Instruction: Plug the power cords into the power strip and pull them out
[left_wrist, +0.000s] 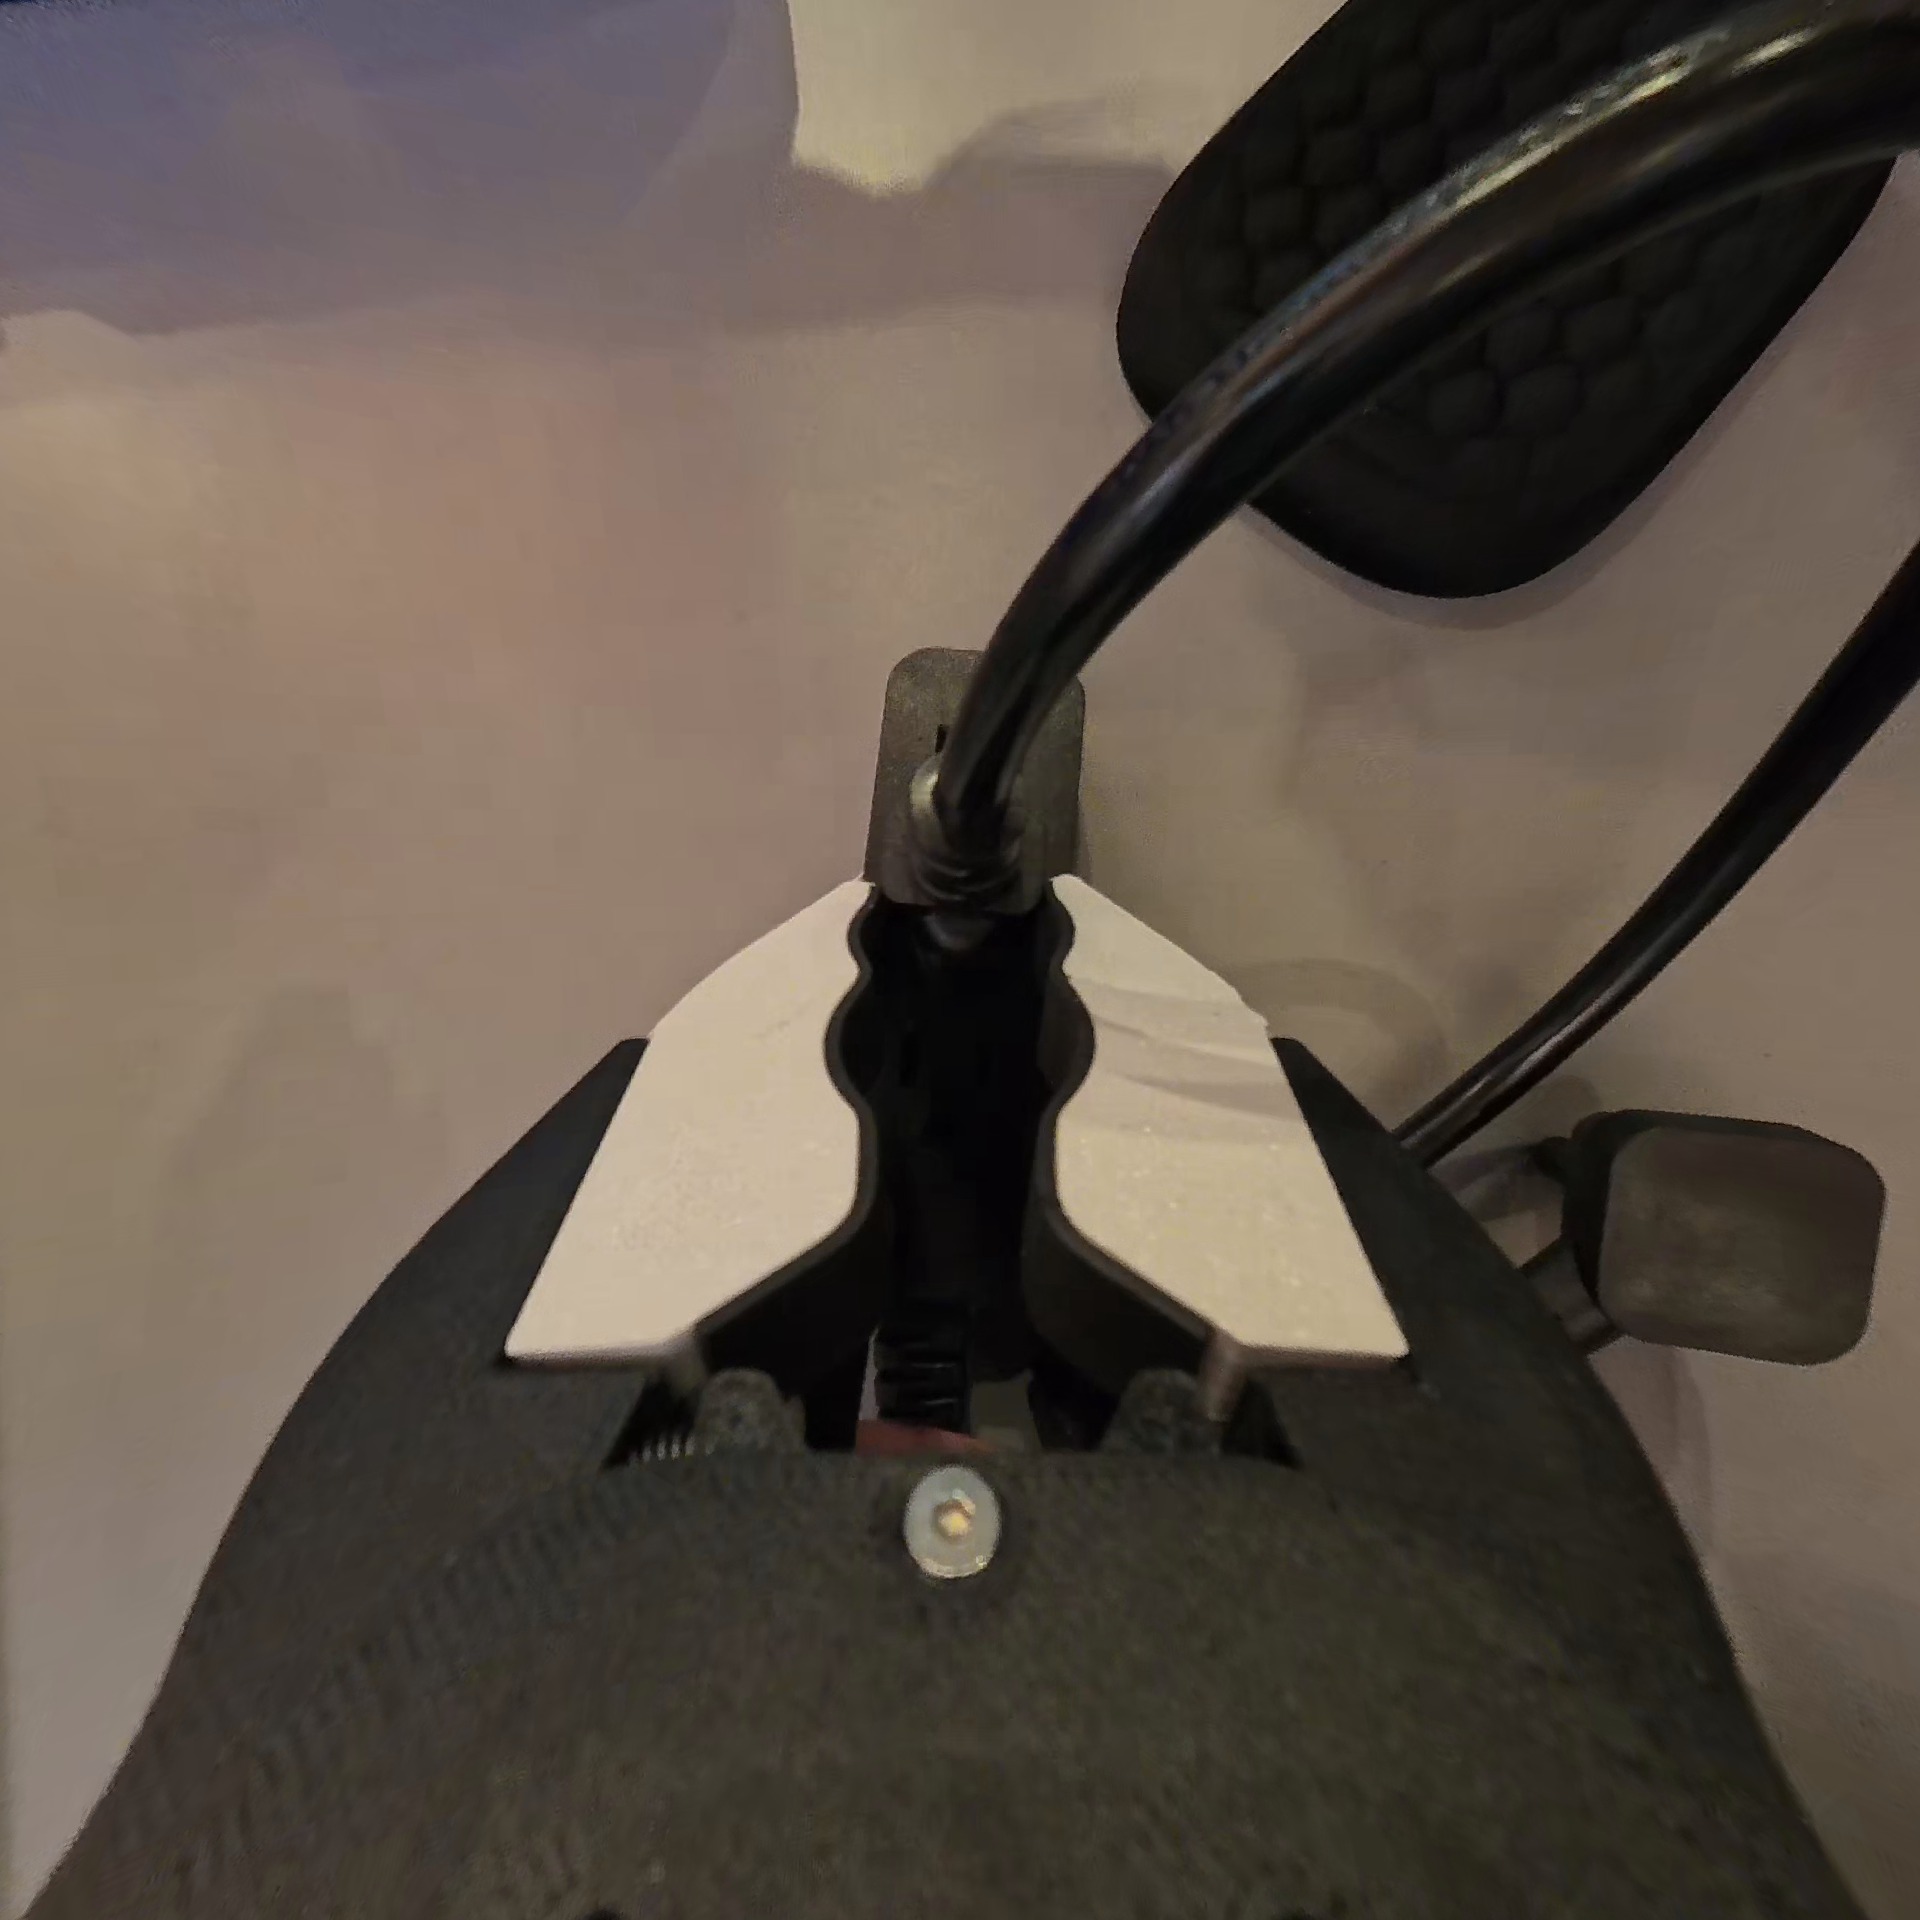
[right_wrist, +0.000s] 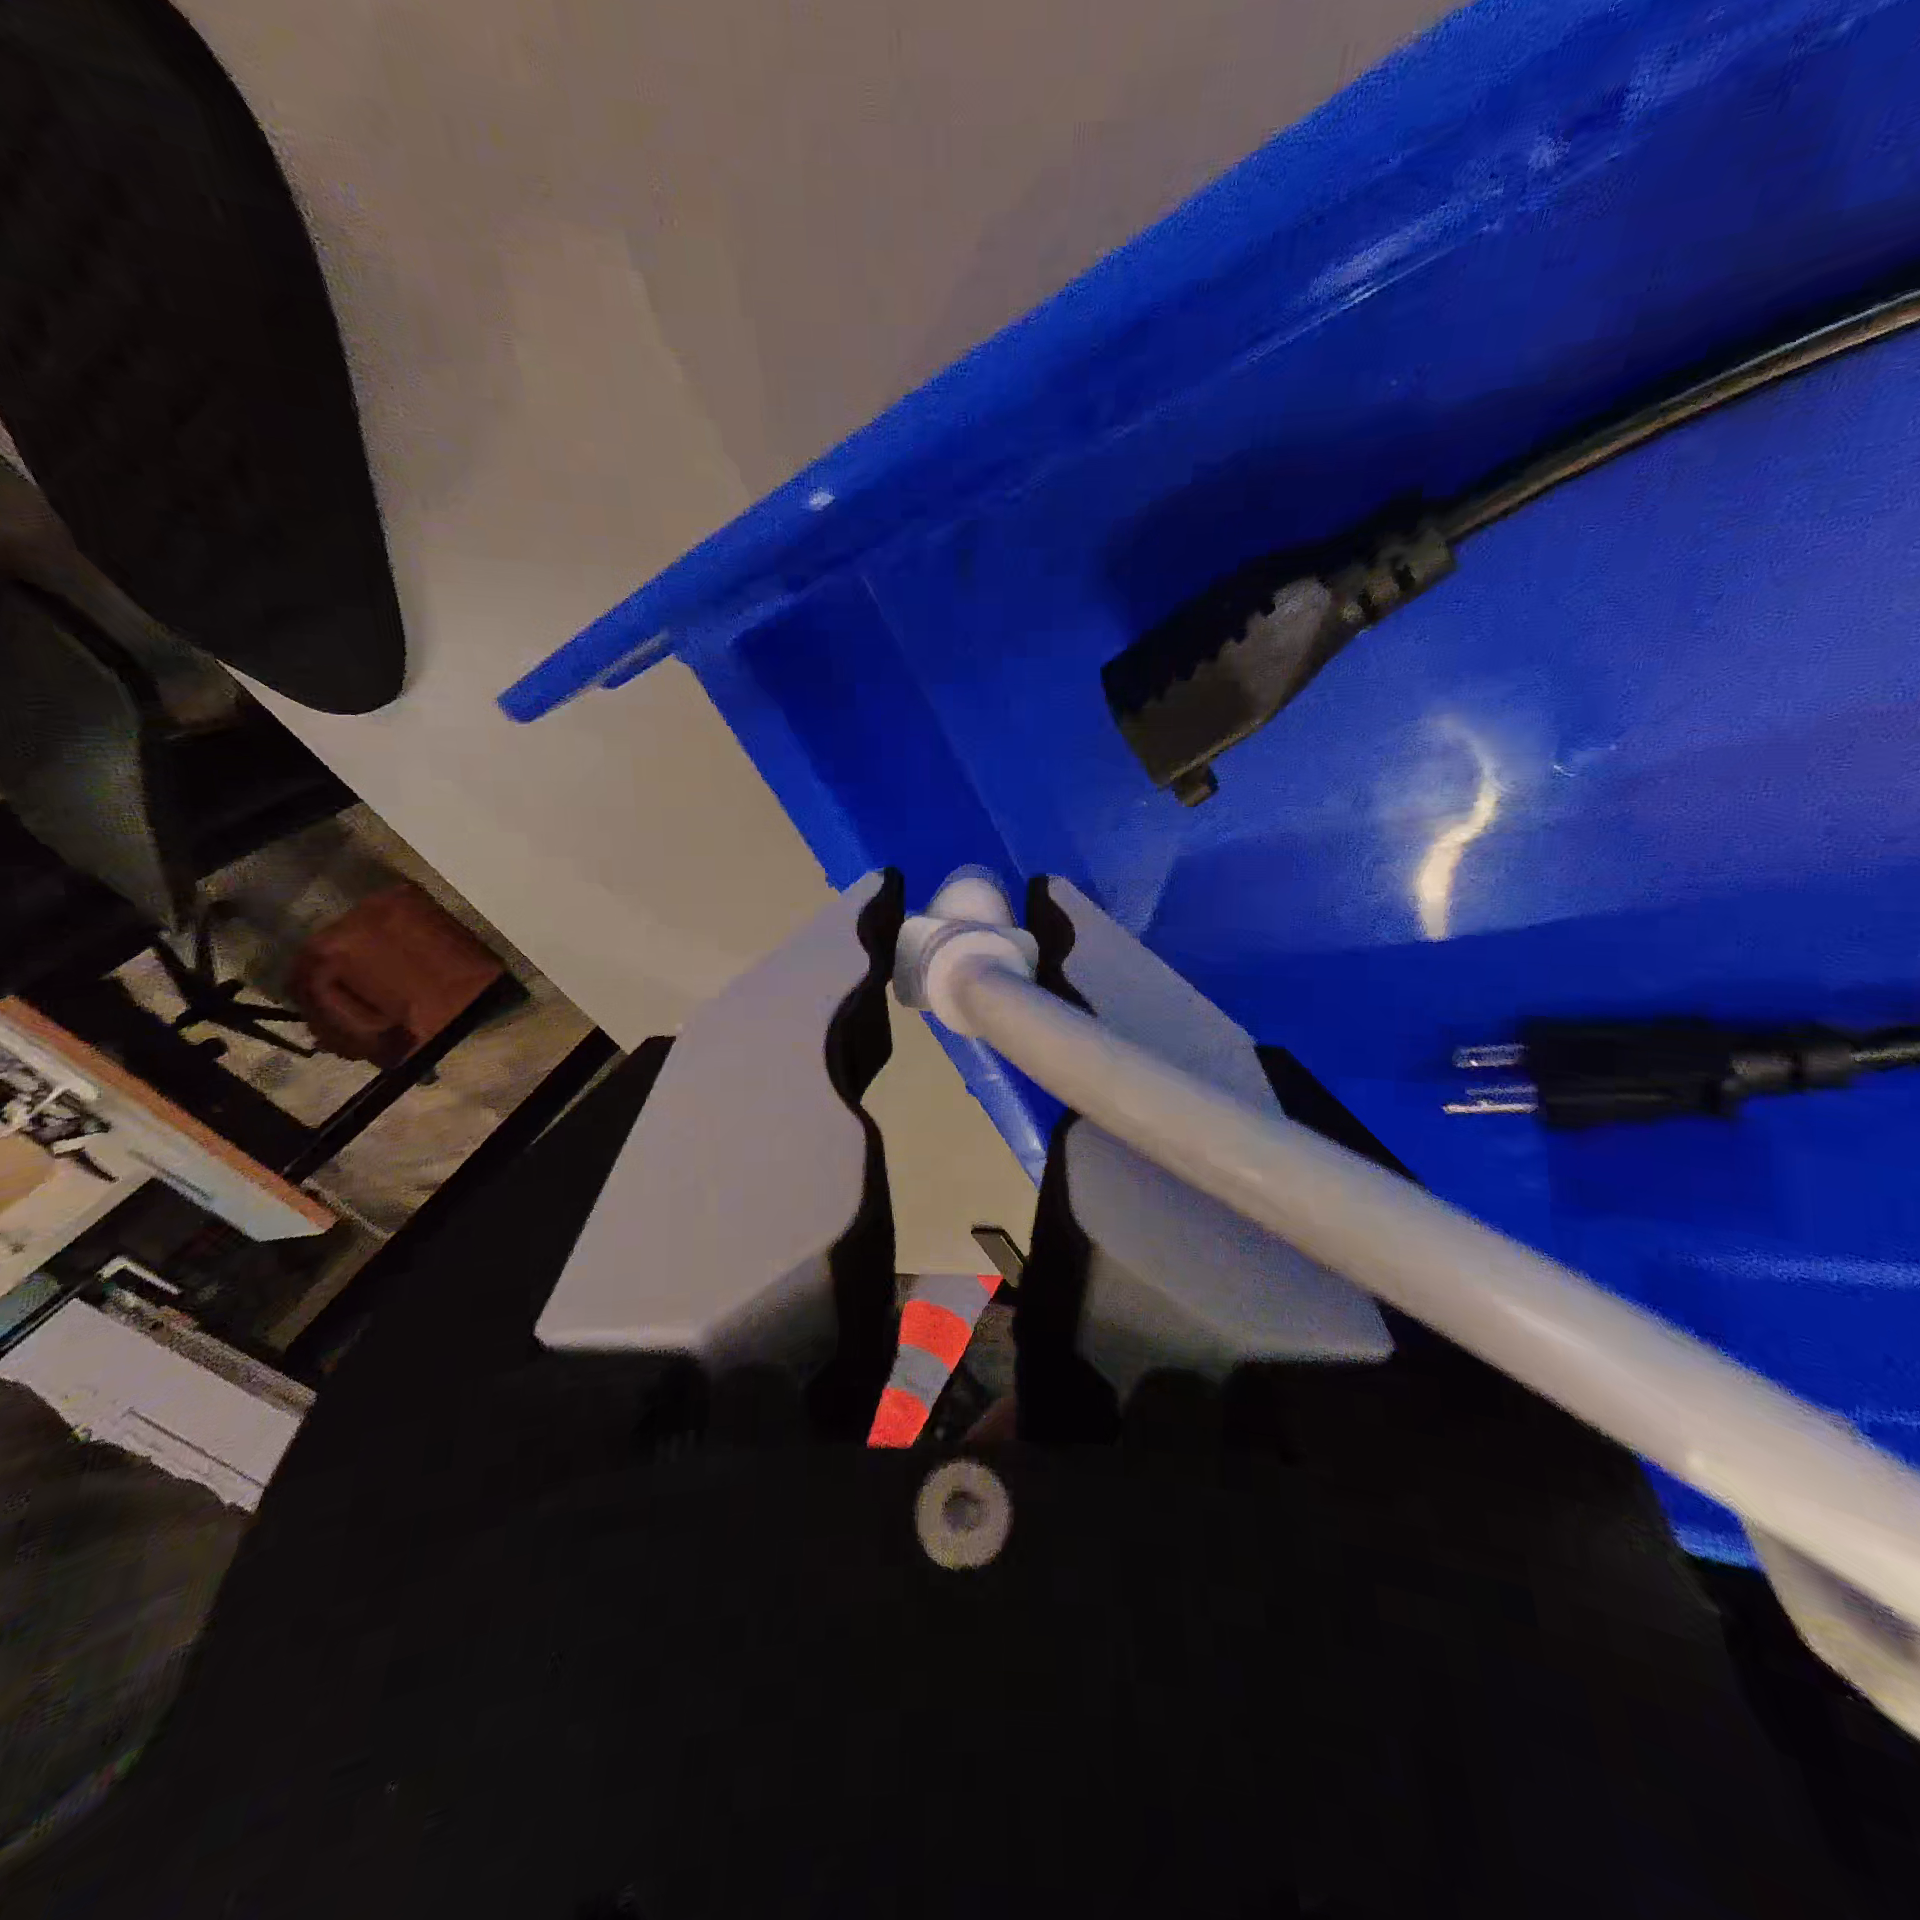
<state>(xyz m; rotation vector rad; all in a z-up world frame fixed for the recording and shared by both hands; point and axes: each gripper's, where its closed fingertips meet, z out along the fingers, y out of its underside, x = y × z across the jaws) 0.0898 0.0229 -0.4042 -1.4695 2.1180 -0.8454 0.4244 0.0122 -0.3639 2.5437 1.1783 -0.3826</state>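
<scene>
In the left wrist view my left gripper (left_wrist: 961, 894) is shut on a black power plug (left_wrist: 977, 748), whose head sticks out past the white fingertips just above the pale table (left_wrist: 416, 727). Its black cable (left_wrist: 1143, 499) arcs up to the right. In the right wrist view my right gripper (right_wrist: 964, 904) is shut on the collared end of a thick white cord (right_wrist: 1247, 1143), which runs to the lower right. It is held at the corner of a blue bin (right_wrist: 1351, 312). The power strip's sockets are not in view.
A second black plug (left_wrist: 1745, 1236) lies on the table to the right. A black oval pad (left_wrist: 1558, 312) with a hexagon pattern lies beyond; it also shows in the right wrist view (right_wrist: 156, 364). Two black plugs (right_wrist: 1268, 644) (right_wrist: 1621, 1070) lie in the bin. The table edge and floor show at left. The left gripper's tips are roughly 35 cm from the right gripper's.
</scene>
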